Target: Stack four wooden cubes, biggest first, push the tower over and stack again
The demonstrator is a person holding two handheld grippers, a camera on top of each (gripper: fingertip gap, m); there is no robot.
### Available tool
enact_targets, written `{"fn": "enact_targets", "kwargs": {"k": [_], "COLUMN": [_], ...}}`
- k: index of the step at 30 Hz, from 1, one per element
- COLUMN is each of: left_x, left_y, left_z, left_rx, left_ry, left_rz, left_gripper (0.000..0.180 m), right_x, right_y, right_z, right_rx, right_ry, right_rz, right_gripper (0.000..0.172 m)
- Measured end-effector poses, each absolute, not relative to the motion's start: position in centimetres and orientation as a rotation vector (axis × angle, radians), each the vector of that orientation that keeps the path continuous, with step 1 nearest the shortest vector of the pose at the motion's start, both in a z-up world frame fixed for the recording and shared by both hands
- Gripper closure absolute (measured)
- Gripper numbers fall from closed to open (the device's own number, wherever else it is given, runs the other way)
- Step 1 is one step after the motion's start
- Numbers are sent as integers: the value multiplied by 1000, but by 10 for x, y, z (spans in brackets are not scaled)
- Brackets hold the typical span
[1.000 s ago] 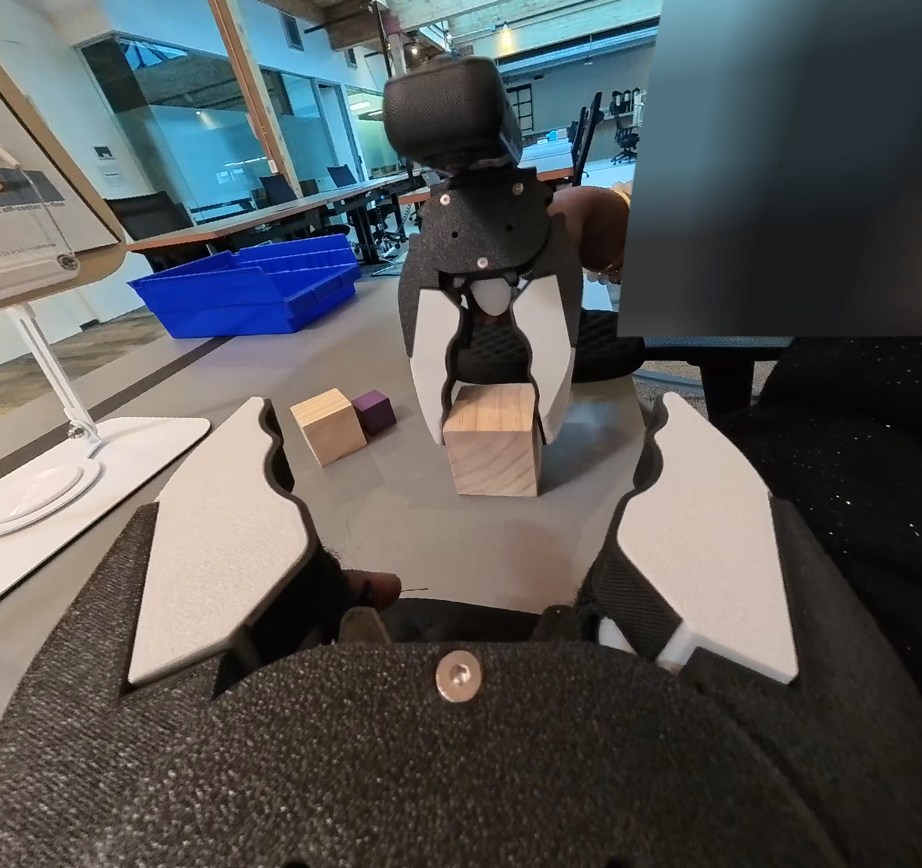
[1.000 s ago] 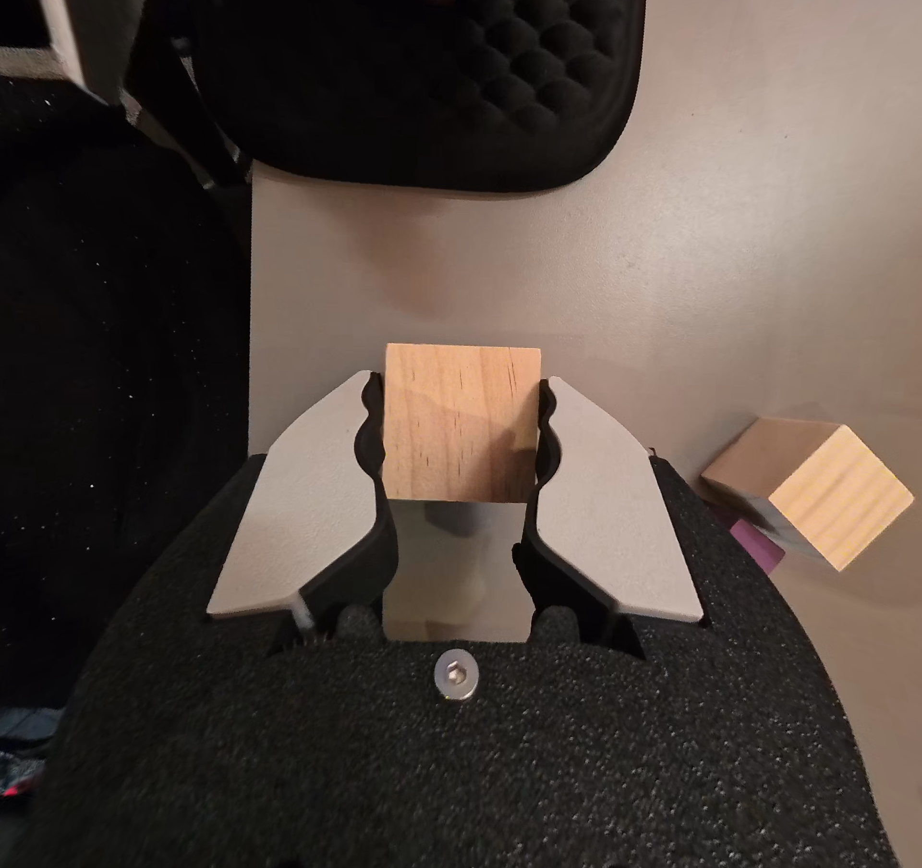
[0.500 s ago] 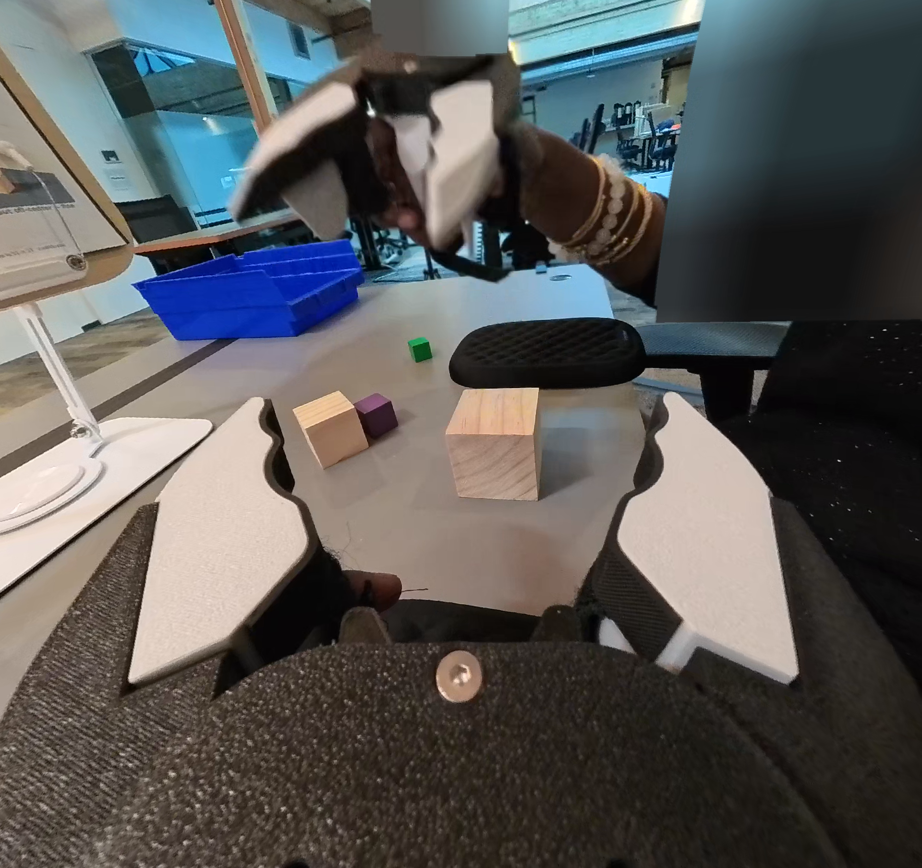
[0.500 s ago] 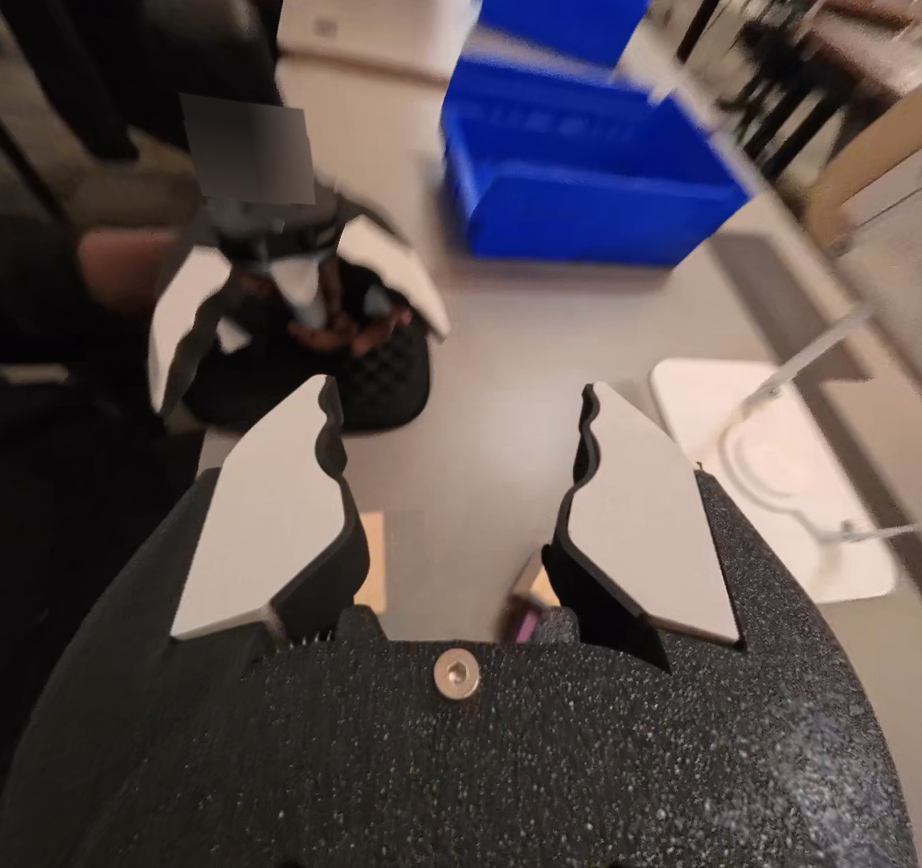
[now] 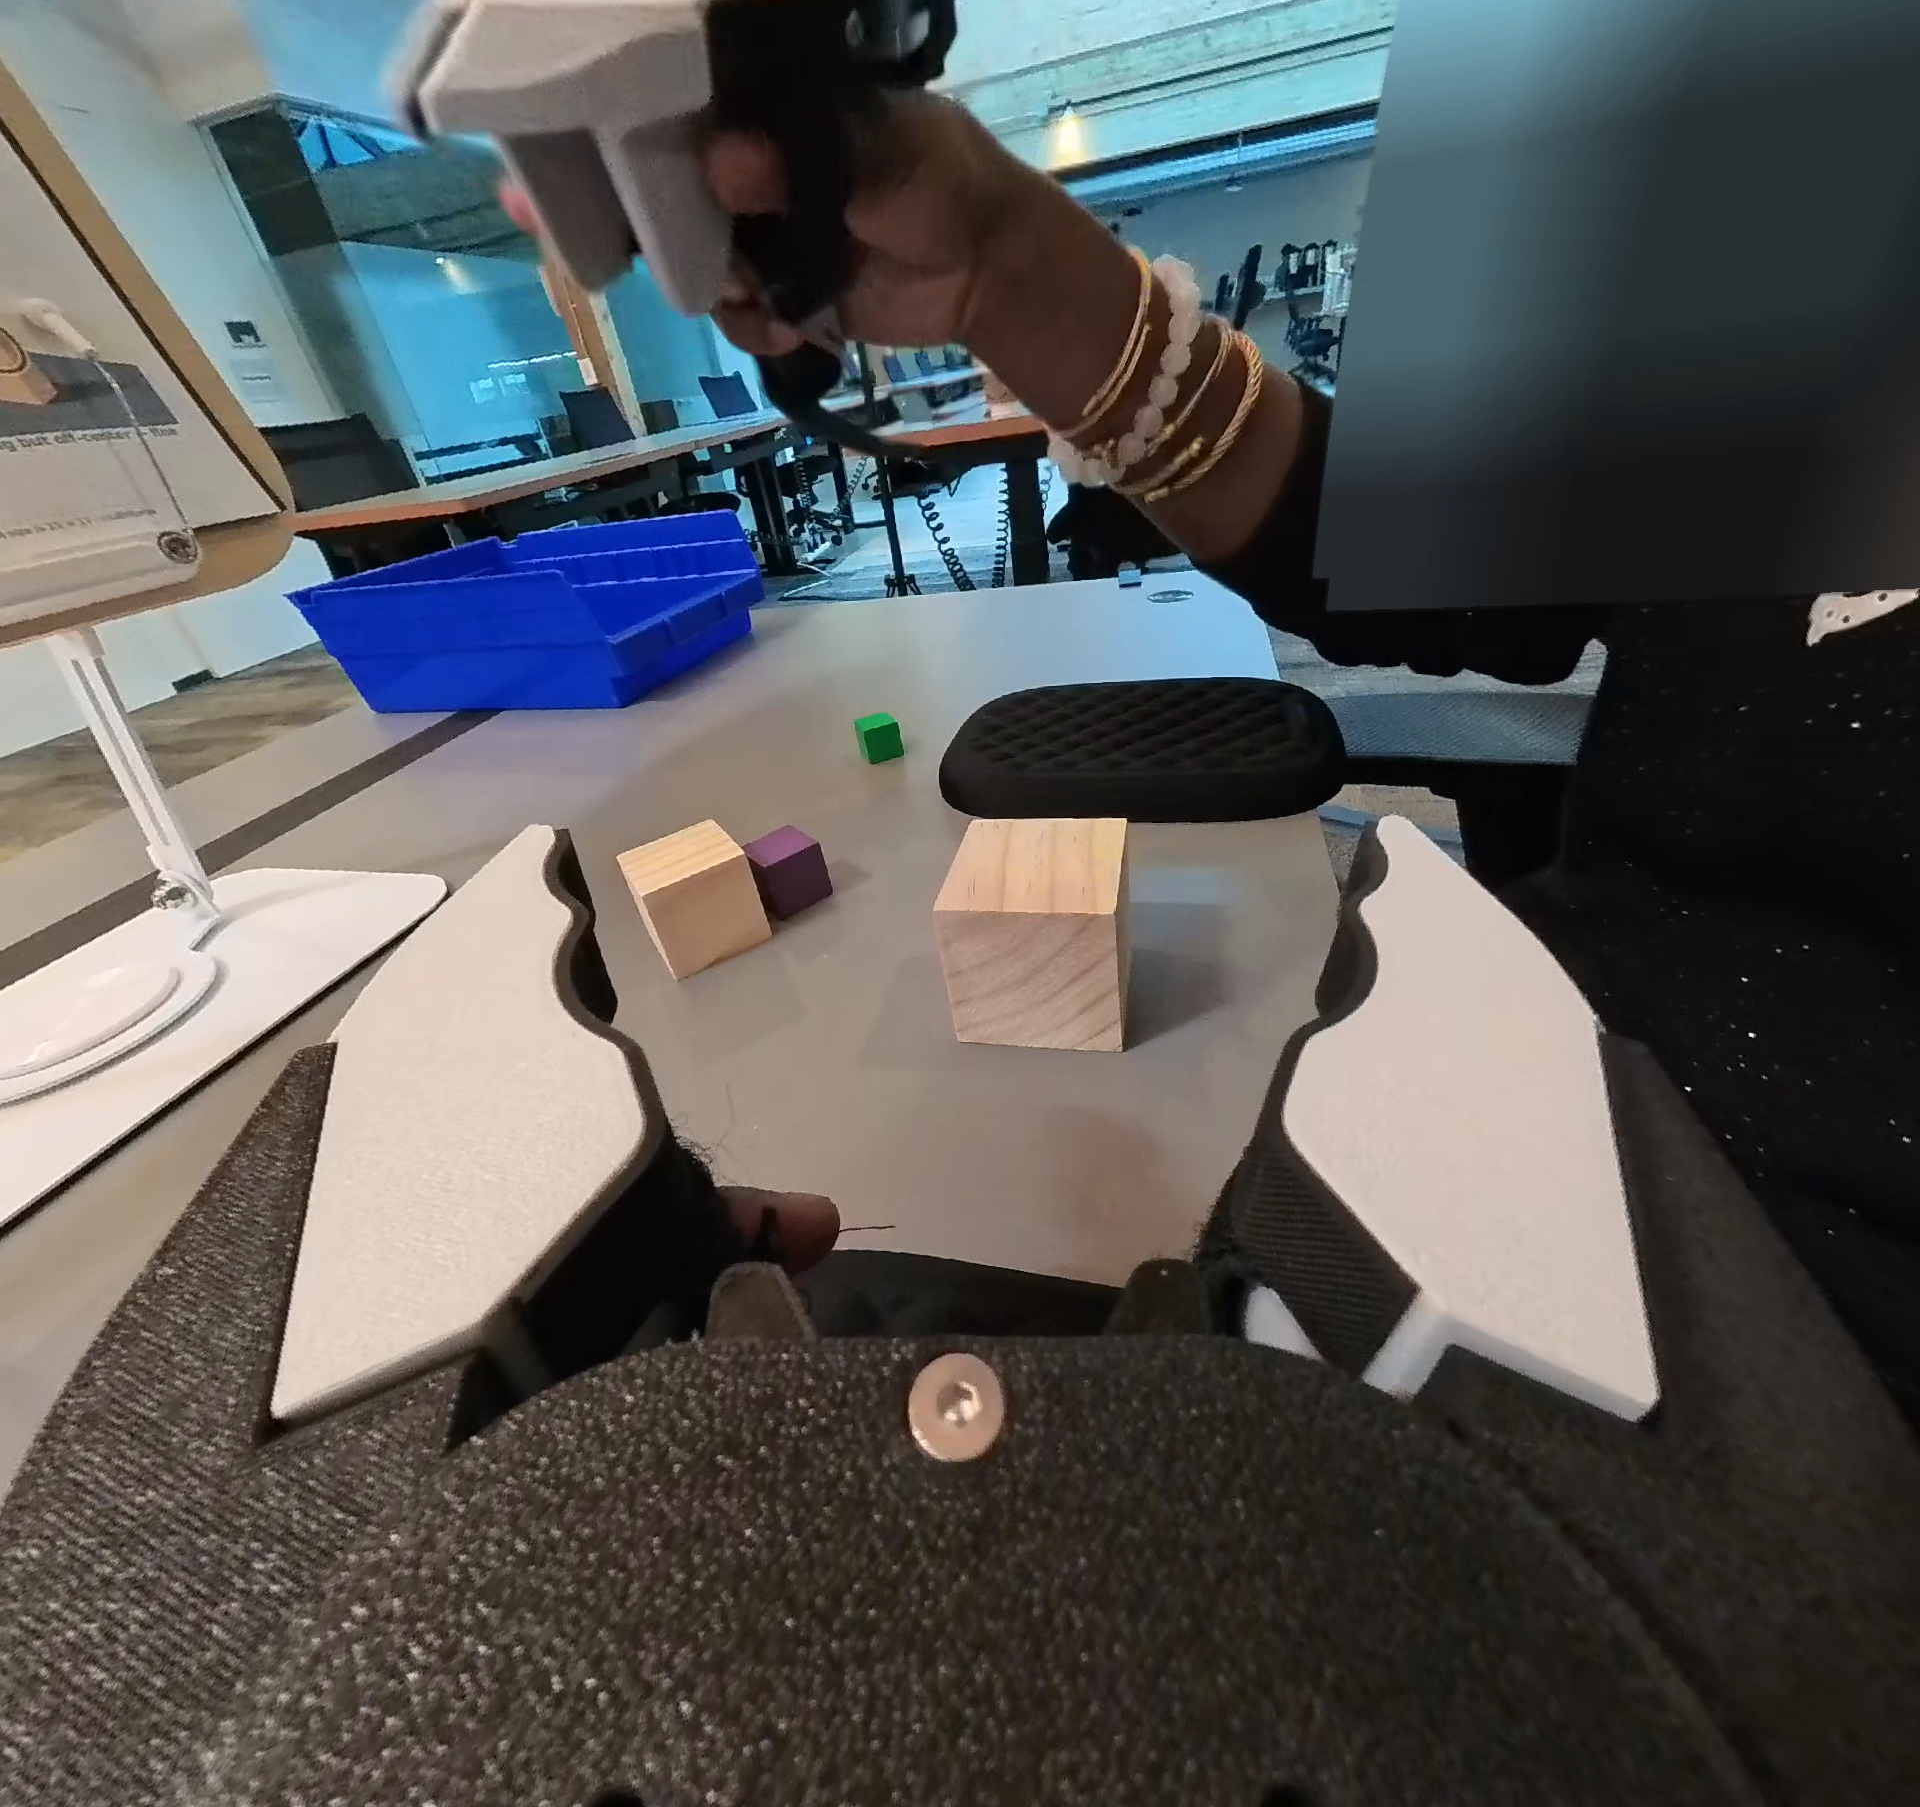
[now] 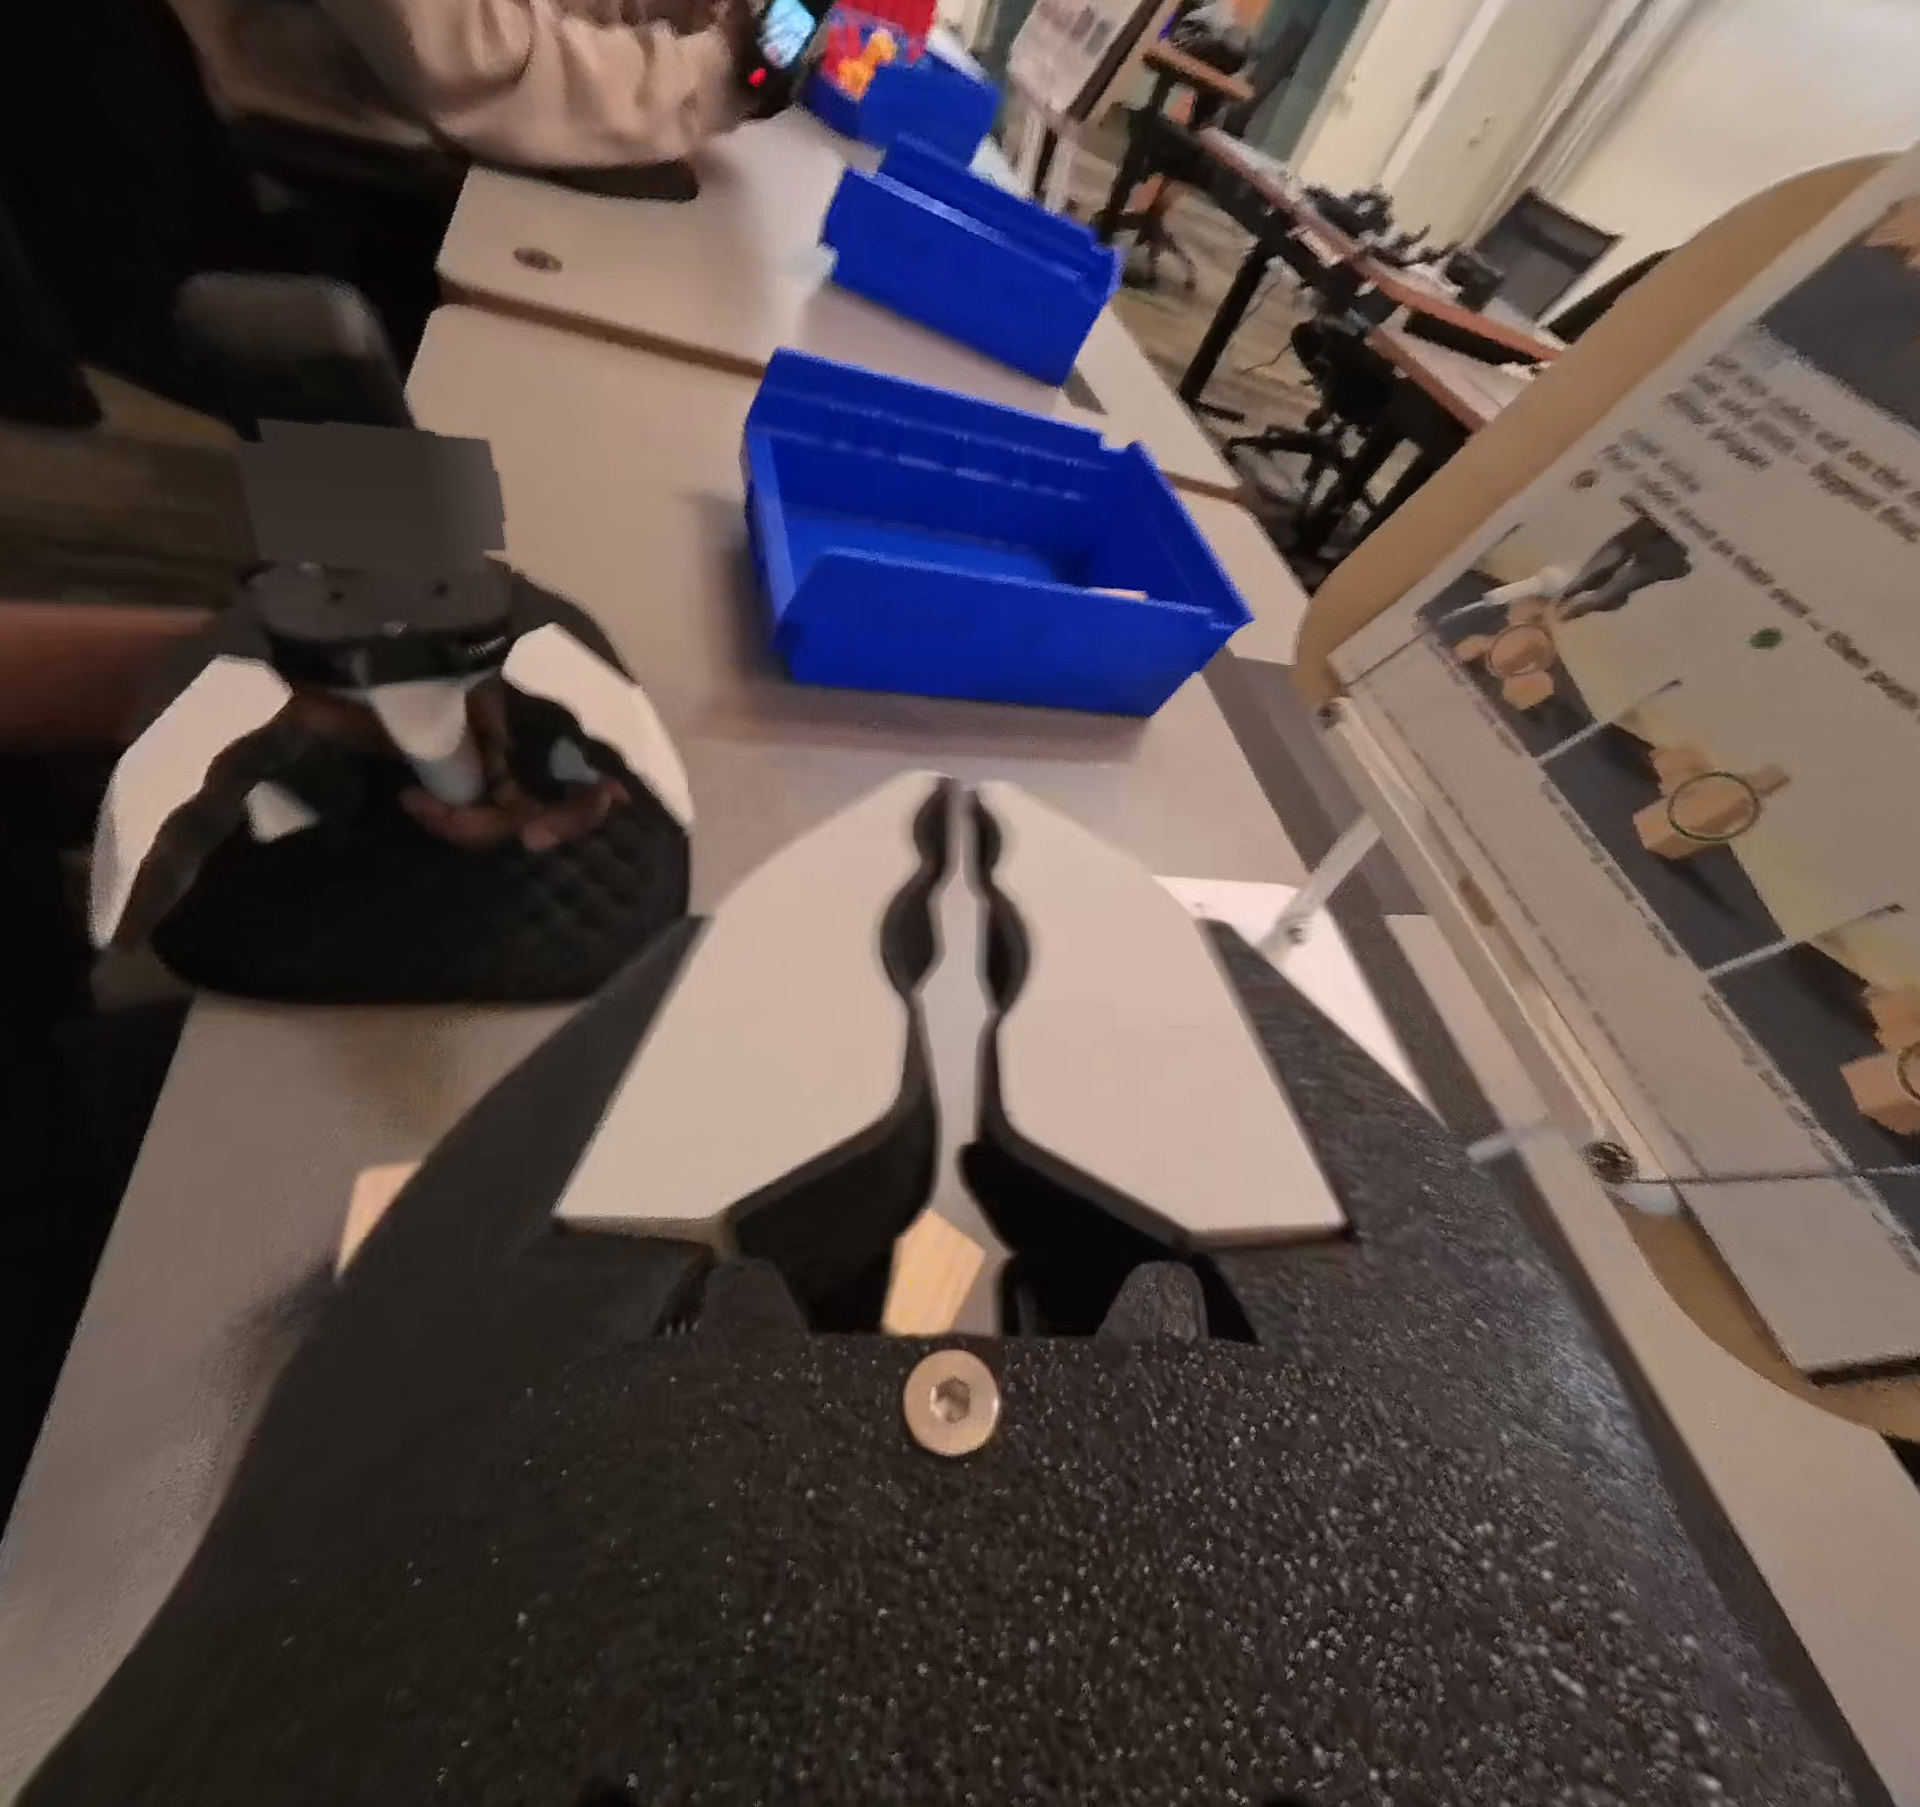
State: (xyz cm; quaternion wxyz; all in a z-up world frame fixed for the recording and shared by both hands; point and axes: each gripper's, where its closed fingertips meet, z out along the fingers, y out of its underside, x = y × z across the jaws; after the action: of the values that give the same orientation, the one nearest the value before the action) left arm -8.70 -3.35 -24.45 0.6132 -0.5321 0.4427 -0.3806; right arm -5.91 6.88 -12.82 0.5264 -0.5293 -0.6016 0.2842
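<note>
Grey tabletop (image 5: 727, 718) runs through an open office with glass walls and long desks behind. Far left stands a white stand (image 5: 260, 926) carrying a printed board (image 5: 83, 469). Next comes a blue bin (image 5: 540, 635), lying well back on the table. The left gripper (image 5: 961, 910) sits low with its jaws spread wide and nothing between the pads. Just ahead of its left finger (image 5: 468, 1082) rests a small wooden block (image 5: 694, 897), touching a purple cube (image 5: 790, 869). Farther back is a green cube (image 5: 879, 737). A large wooden block (image 5: 1034, 936) stands nearer the right finger, before a black pad (image 5: 1143, 749). The right gripper (image 6: 958, 801) is raised, its jaws closed together on nothing, and points toward the bin.
</note>
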Motion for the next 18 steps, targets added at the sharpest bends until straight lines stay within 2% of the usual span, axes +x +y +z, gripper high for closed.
{"fn": "enact_targets", "kwargs": {"k": [3, 4, 7, 8, 10, 11, 12, 13, 14, 18], "left_x": [-87, -87, -87, -87, -87, -87, -87, -87, -87, -87], "left_y": [-33, -33, -33, -33, -33, -33, -33, -33, -33, -33], "left_z": [-245, -245, -244, -244, -245, -245, -245, -245, -245, -245], "left_rx": [-1228, -1228, -1227, -1227, -1228, -1228, -1229, -1231, -1231, -1234], "left_ry": [1022, 1021, 1019, 1020, 1020, 1020, 1019, 1019, 1019, 1019], "left_rz": [-876, -876, -876, -876, -876, -876, -876, -873, -871, -874], "left_gripper": [47, 48, 49, 49, 48, 48, 48, 48, 48, 48], "right_x": [-57, -57, -51, -49, -42, -40, -37, -33, -30, -22], "right_y": [70, 72, 78, 79, 94, 103, 110, 116, 118, 113], "right_z": [-141, -144, -163, -168, -182, -190, -200, -212, -225, -273], "right_rx": [-1311, -1317, -1377, -1389, -1466, -1487, -1526, -1585, -1626, -1755], "right_ry": [-1453, -1442, -1493, -1513, -1494, -1478, -1480, -1491, -1536, -1750], "right_rz": [728, 736, 681, 684, 620, 583, 550, 511, 486, 463], "right_gripper": [171, 151, 161, 172, 172, 159, 124, 97, 81, 74]}}
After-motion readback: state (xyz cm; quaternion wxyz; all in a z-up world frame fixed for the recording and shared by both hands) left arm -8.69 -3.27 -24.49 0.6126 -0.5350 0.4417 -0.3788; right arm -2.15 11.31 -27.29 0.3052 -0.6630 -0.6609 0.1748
